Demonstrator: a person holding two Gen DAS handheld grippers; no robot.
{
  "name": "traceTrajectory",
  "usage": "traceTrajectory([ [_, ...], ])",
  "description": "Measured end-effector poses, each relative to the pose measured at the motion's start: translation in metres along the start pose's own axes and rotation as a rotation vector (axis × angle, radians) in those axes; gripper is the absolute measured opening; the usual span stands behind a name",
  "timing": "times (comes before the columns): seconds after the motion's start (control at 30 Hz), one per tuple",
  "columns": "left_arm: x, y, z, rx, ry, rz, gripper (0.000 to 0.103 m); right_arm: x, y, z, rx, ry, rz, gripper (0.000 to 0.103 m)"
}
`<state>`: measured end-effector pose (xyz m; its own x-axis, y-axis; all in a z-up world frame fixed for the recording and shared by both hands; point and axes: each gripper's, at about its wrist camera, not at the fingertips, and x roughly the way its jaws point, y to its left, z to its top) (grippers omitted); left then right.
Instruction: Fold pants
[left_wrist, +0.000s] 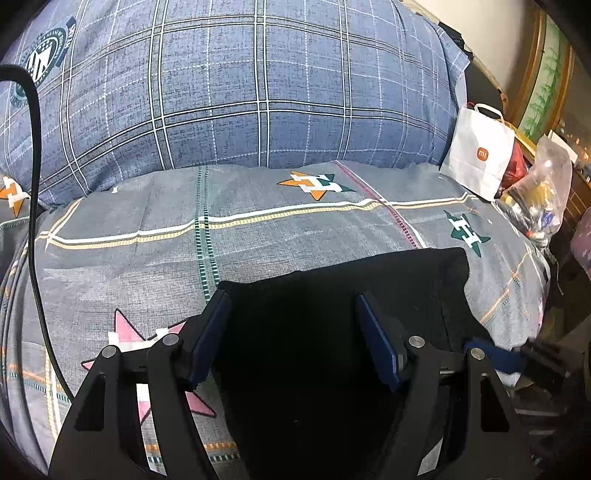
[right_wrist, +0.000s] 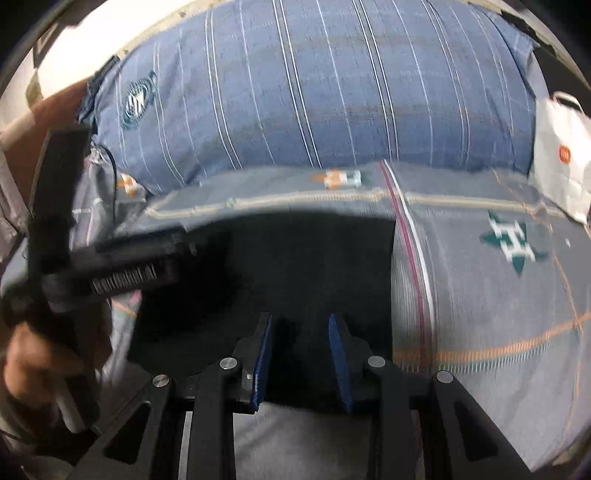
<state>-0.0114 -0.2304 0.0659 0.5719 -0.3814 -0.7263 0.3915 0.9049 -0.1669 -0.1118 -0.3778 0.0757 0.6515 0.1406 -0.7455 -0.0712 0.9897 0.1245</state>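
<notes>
Now left gripper (left_wrist: 291, 332) fingers spread wide over black pants (left_wrist: 332, 314) lying flat on bed (left_wrist: 147, 236); right gripper (right_wrist: 301, 350) fingers narrowly apart above pants' near edge, pinching nothing.

Black pants (left_wrist: 332, 332) lie flat on the bed, apparently folded, upper edge roughly straight.

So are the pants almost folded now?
Partly, it seems. The black pants already lie as a compact dark block on the bed sheet, so some folding looks done. Right now the left hand-held gripper hangs open over them, and the right hand-held gripper sits narrowly open at their near edge, gripping nothing. A further fold may remain.
</notes>
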Motion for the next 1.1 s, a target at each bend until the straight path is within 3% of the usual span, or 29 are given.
traceTrajectory([
  [0.27, -0.012, 0.005, -0.002, -0.03, -0.013, -0.019, 0.071, -0.005, -0.003, -0.014, 0.007, -0.019, 0.014, 0.029],
  [0.4, -0.017, 0.015, 0.001, -0.073, -0.01, -0.023, 0.071, -0.023, -0.01, 0.003, 0.078, -0.085, 0.073, 0.029],
  [0.63, 0.0, 0.012, 0.006, -0.072, 0.018, -0.006, 0.071, -0.009, -0.003, 0.034, 0.048, -0.129, 0.046, 0.03],
  [0.87, 0.016, 0.009, 0.005, -0.059, 0.027, 0.011, 0.074, 0.044, -0.025, 0.043, 0.11, -0.055, 0.026, 0.031],
  [0.97, 0.018, 0.011, 0.004, -0.071, 0.018, 0.008, 0.076, 0.044, -0.03, 0.038, 0.127, -0.093, 0.052, 0.032],
  [1.1, 0.009, 0.009, 0.002, -0.073, 0.014, 0.01, 0.076, 0.026, -0.029, 0.038, 0.114, -0.075, 0.037, 0.032],
])
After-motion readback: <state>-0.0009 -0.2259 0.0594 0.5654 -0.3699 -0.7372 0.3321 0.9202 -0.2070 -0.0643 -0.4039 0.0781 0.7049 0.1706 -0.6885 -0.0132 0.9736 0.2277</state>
